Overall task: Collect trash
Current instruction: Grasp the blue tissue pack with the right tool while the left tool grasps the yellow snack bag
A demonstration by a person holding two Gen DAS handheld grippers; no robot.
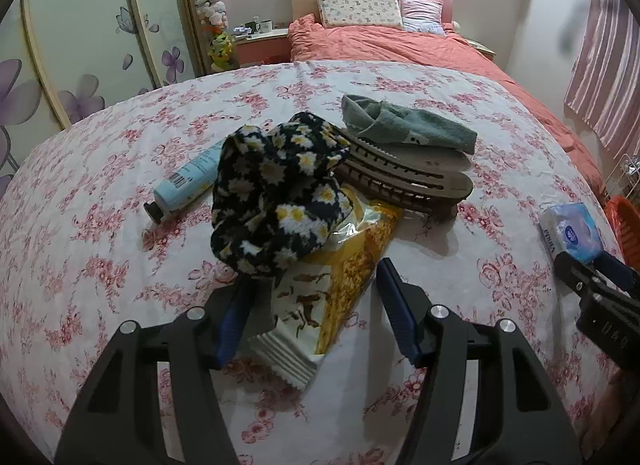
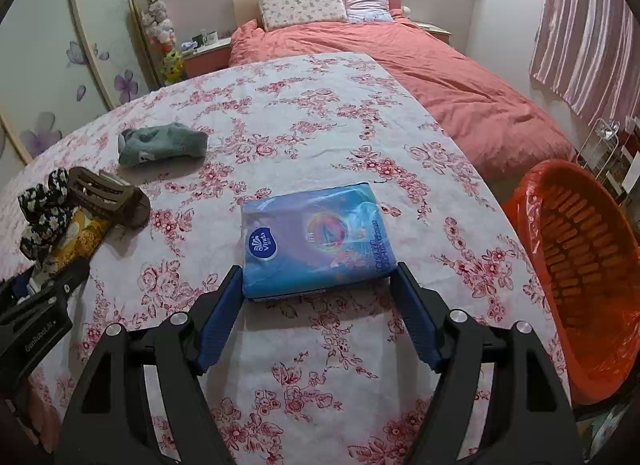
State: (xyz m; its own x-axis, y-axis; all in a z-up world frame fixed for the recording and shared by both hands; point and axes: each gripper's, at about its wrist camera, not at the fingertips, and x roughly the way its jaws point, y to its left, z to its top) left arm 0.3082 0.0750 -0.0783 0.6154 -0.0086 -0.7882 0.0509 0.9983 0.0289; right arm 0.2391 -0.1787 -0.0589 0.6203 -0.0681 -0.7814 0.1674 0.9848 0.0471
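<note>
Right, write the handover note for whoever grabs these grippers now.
Left gripper: open, holding nothing, fingers either side of the yellow snack wrapper, which lies partly under the daisy-print sock.
Right gripper: open, fingers flanking the near end of the blue tissue pack, not closed on it.
Orange bin: beside the table on the right; no trash visible in it.
Done: nothing collected.
Left: grip the wrapper, carry it to the bin.

"Vinda" on tissue pack (image 2: 316, 237)
</note>
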